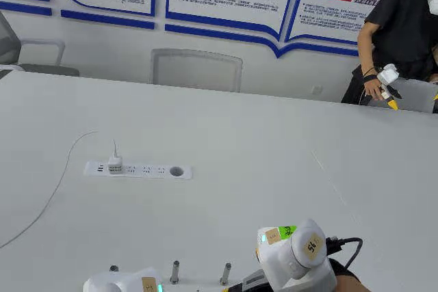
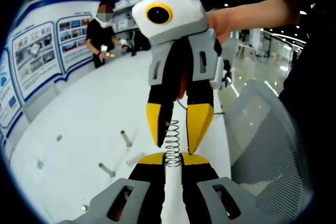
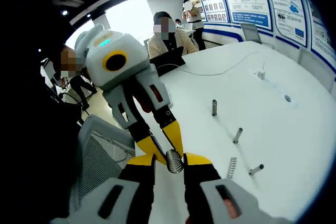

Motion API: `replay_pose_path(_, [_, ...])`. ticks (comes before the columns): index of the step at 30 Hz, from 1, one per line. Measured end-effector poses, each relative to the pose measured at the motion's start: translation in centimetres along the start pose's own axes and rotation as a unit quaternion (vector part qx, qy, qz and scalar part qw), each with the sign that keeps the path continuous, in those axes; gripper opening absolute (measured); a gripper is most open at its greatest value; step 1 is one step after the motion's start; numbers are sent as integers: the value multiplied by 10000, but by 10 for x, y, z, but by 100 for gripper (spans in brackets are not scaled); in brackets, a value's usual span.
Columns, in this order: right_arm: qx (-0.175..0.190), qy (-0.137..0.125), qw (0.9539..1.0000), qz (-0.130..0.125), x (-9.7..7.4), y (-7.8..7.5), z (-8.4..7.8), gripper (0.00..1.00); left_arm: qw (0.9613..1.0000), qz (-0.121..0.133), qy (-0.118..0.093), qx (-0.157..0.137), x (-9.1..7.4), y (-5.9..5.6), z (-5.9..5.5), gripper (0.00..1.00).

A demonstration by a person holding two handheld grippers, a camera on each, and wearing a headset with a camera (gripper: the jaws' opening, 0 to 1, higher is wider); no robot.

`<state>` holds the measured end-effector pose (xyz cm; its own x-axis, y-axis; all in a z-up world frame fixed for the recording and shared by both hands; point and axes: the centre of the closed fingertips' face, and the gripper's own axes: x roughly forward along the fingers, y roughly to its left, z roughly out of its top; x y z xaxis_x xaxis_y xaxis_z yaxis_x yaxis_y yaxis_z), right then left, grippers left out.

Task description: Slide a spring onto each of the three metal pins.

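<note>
A steel spring point(image 2: 171, 141) hangs between the two grippers above the table's near edge. My left gripper point(image 2: 172, 158) is shut on its lower end. My right gripper point(image 2: 176, 142), facing it from above, pinches the same spring point(image 3: 173, 161) between its yellow tips point(image 3: 172, 160). Three metal pins stand in a row on the white table point(image 1: 274, 169): the far pin point(image 3: 214, 107) looks ribbed, as if a spring sits on it, while the middle pin point(image 3: 238, 135) and the near pin point(image 3: 255, 170) are bare. Another spring point(image 3: 231, 167) lies loose beside them.
A white power strip point(image 1: 137, 169) with a plugged charger and cable lies mid-table. Empty chairs point(image 1: 197, 70) stand at the far side. A person in black point(image 1: 400, 25) stands at the back right. A mesh chair point(image 2: 273, 145) is close to the grippers.
</note>
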<state>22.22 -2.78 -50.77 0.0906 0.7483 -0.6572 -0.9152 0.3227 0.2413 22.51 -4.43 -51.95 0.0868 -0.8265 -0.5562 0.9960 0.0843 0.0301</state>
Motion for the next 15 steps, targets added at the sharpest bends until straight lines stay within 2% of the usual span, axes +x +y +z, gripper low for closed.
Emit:
replay_pose_path(4, [-267, 216, 9993, 120, -2, 3, -3, 22, 9999, -76, -67, 23, -1, -2, 3, 10])
replay_pose_path(15, [-689, 442, 9959, 392, 0, 8, -2, 17, 9994, -306, -99, 98, -1, -13, 5, 10])
